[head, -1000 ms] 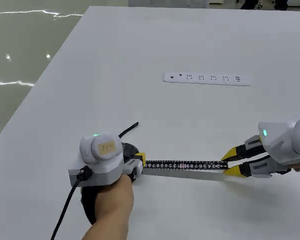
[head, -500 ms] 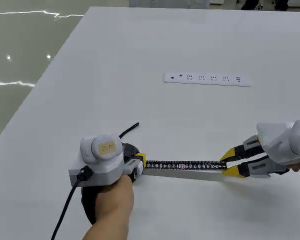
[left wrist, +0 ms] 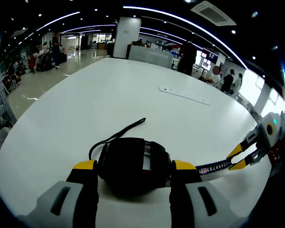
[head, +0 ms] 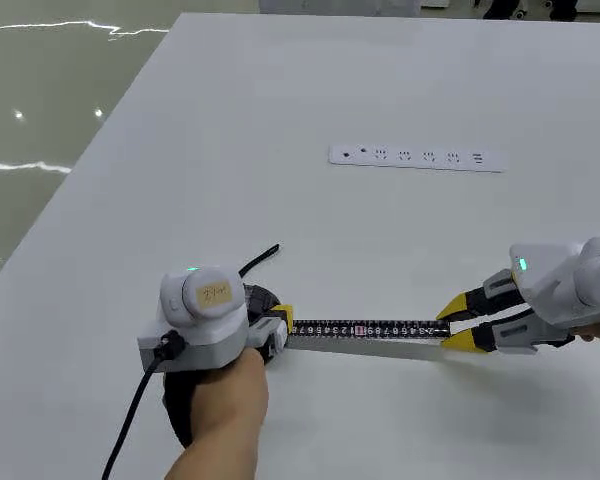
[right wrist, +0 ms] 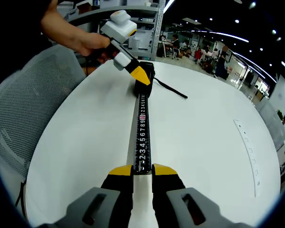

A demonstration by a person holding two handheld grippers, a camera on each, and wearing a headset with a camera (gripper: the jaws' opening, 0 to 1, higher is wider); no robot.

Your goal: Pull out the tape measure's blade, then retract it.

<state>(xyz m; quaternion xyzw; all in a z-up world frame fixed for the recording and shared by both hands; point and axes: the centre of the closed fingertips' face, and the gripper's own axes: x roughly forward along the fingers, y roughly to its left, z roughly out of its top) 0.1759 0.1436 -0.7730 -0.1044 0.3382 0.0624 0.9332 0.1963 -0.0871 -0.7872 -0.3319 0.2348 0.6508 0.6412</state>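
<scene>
The black tape measure case (head: 259,299) rests on the white table (head: 310,90), and my left gripper (head: 273,325) is shut on it. In the left gripper view the case (left wrist: 133,161) fills the gap between the yellow-tipped jaws of the left gripper (left wrist: 135,167). The blade (head: 365,330) runs out flat to the right, numbers up. My right gripper (head: 455,325) is shut on its end. In the right gripper view the blade (right wrist: 142,128) stretches from my right gripper (right wrist: 142,170) to the case (right wrist: 145,76). The right gripper (left wrist: 241,157) appears at the right of the left gripper view.
A white power strip (head: 416,157) lies farther back on the table. The case's black wrist strap (head: 260,258) trails behind it. A black cable (head: 130,425) hangs from the left gripper. The table's left edge (head: 100,130) drops to the floor. A mesh chair (right wrist: 33,95) stands beside the table.
The right gripper has slid slightly left toward the case with the blade end in it, so a little less blade shows. The left gripper and case have stayed put.
</scene>
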